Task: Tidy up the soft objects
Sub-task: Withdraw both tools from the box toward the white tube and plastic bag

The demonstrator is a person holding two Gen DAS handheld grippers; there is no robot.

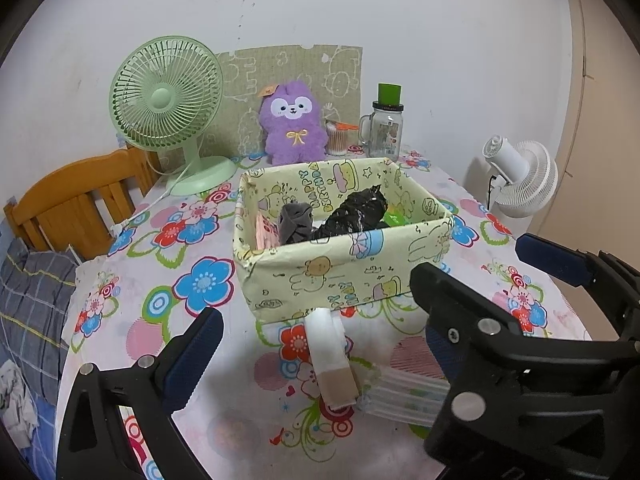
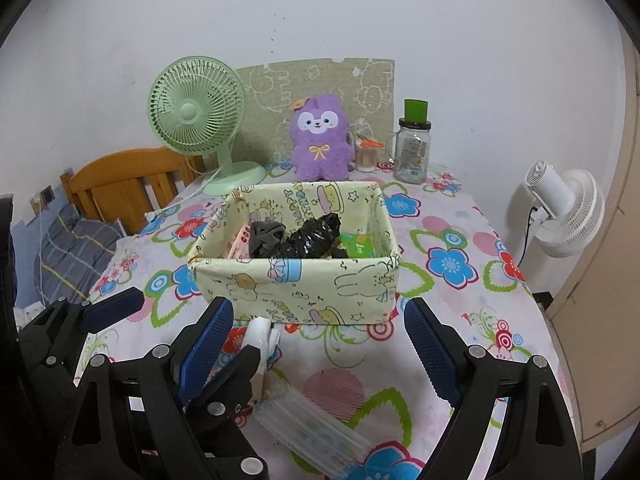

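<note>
Judging by the box [image 1: 344,276], which already holds a grey cloth [image 1: 295,222], black bag [image 1: 354,212] and packets, sorting is mostly done, leaving the white roll [image 1: 330,356] and clear pack [image 1: 404,396] on the table before both wide-open, empty grippers, left [image 1: 320,332] and right [image 2: 320,344].

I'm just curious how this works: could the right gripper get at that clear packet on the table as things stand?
Probably yes. The right gripper is open, and the clear packet lies flat below and between its fingers, uncovered. The left gripper, close beside, might crowd it.
</note>
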